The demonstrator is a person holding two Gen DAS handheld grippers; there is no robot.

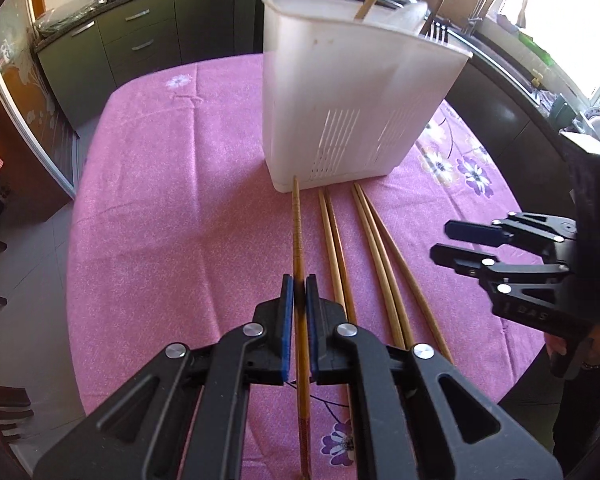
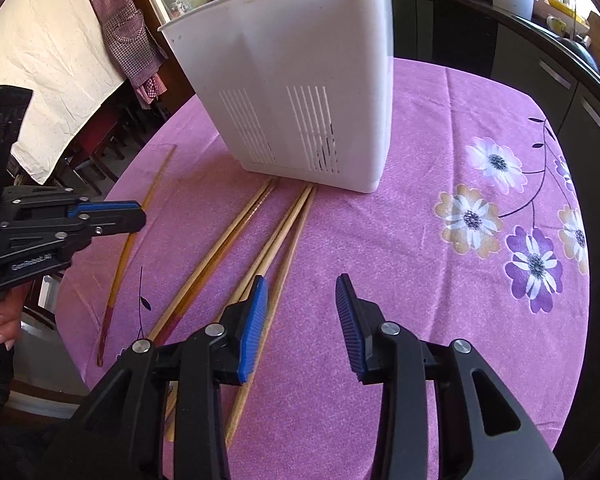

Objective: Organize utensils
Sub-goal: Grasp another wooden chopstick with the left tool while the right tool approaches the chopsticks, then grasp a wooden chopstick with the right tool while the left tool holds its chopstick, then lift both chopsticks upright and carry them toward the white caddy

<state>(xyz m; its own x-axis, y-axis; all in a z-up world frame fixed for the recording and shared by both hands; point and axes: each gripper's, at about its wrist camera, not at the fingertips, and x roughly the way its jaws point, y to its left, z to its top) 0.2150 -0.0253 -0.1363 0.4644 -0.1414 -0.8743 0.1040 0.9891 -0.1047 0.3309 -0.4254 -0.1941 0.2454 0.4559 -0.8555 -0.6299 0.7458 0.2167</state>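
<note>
Left gripper (image 1: 299, 292) clamped on dark chopstick (image 1: 298, 236) | right gripper (image 2: 302, 300) fingers apart, empty | white utensil holder (image 1: 340, 100) at 12 o'clock

left hand-held gripper (image 1: 300, 292): clamped, angled down | right hand-held gripper (image 2: 302, 292): jaws apart

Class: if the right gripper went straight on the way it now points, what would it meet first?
Probably the bare tablecloth. The right gripper points steeply down at it, with nothing between its open jaws. The chopsticks lie just left of that line and the holder stands further on, though depth is unclear.
</note>
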